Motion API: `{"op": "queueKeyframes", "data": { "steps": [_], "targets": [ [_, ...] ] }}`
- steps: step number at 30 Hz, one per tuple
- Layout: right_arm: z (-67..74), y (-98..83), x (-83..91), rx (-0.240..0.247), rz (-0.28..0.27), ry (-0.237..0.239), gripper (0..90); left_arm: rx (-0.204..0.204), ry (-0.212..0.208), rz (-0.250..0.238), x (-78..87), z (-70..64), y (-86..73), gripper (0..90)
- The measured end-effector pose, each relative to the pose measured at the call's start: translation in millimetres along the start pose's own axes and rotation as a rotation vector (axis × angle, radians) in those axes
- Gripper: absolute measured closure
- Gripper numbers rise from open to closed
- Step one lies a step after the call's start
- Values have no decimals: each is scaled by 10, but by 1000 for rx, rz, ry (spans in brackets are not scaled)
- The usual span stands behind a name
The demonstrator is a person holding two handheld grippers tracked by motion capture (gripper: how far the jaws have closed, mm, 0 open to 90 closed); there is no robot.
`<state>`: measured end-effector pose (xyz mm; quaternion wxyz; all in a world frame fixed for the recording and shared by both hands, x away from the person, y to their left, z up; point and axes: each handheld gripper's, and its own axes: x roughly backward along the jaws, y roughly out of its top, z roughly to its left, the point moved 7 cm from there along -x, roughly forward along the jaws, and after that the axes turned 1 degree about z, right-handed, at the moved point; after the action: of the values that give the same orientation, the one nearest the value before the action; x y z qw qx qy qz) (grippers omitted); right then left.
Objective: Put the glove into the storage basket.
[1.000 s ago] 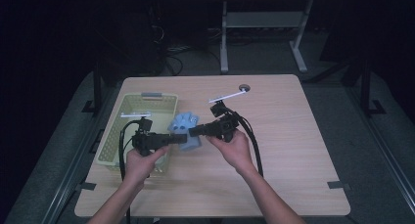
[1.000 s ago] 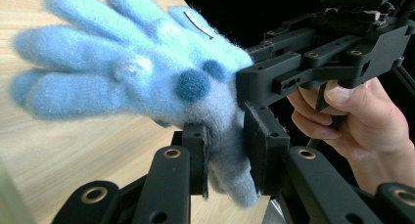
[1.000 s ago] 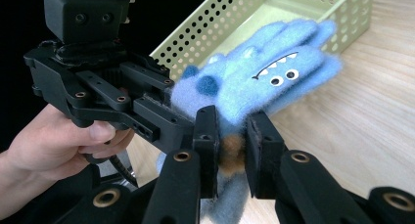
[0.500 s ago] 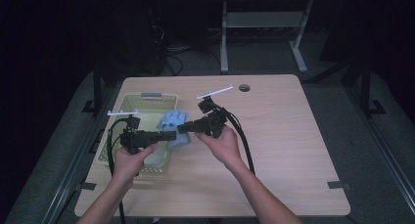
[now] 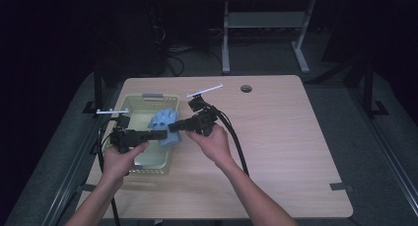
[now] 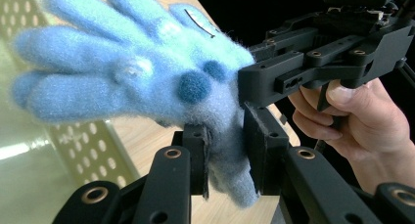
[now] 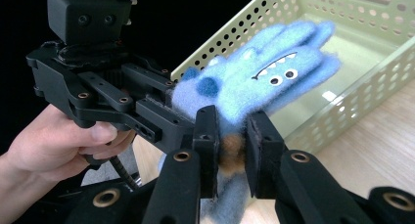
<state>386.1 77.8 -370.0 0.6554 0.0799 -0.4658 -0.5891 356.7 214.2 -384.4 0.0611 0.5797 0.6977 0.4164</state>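
A fuzzy blue glove (image 5: pixel 165 121) with a monster face hangs in the air over the right edge of a pale green perforated basket (image 5: pixel 143 98). Both grippers hold its cuff end from opposite sides. My left gripper (image 5: pixel 163 134) comes in from the left and is shut on the cuff, as the left gripper view shows, with the glove (image 6: pixel 132 72) pinched at my left gripper (image 6: pixel 227 136). My right gripper (image 5: pixel 173 127) is shut on the same cuff; its own view shows the glove (image 7: pixel 264 82) clamped in my right gripper (image 7: pixel 232 133), with the glove's fingers pointing out over the basket (image 7: pixel 342 33).
The basket lies on the left part of a wooden table (image 5: pixel 276 152) with a round cable hole (image 5: pixel 246 88) near its far edge. Black cables trail from both grippers. A metal frame stands on the floor beyond the table.
Both hands have carried the glove to the left, from beside the basket's right edge to above the basket. Both grips have stayed closed on it.
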Motion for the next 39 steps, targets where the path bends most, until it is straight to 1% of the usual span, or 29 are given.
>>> {"op": "queueKeyframes", "data": {
  "steps": [1,5,8,9,10,15,16,17,18,19,20,21,22,24,28,32,34,37,39],
  "targets": [
    [-1,5,-15,-1,4,1,768,-3,3,6,15,14,0,721],
    [14,40,-86,-5,6,6,769,12,5,6,75,62,11,723],
    [24,56,-135,2,5,7,769,17,9,4,112,90,12,723],
    [34,60,-152,-5,5,10,769,18,8,10,126,102,12,724],
    [34,64,-169,2,3,10,769,23,7,13,138,113,14,724],
    [51,91,-238,2,9,12,769,46,5,18,194,171,32,725],
    [61,99,-251,-7,10,12,769,46,8,23,207,181,36,725],
    [57,106,-266,1,9,11,769,47,9,24,217,188,40,725],
    [65,112,-280,-6,10,14,769,48,11,26,227,197,45,726],
    [66,118,-292,-4,12,15,768,45,12,33,241,207,47,726],
    [65,122,-306,1,11,16,769,50,15,32,249,212,54,726],
    [74,128,-320,-3,10,21,769,42,16,37,261,223,58,726],
    [75,133,-332,-4,11,21,769,46,20,41,272,228,61,726],
    [79,145,-358,-7,7,26,769,37,23,45,295,250,70,727],
    [82,157,-408,0,1,29,768,49,26,52,324,291,75,730],
    [77,159,-457,1,1,26,768,51,33,56,350,331,78,731],
    [78,162,-482,-14,-3,30,769,54,38,58,363,350,77,731],
    [71,164,-522,-11,-7,35,769,57,41,62,389,377,75,731],
    [74,168,-552,-22,-7,43,768,59,43,69,411,396,72,732]
  ]
}}
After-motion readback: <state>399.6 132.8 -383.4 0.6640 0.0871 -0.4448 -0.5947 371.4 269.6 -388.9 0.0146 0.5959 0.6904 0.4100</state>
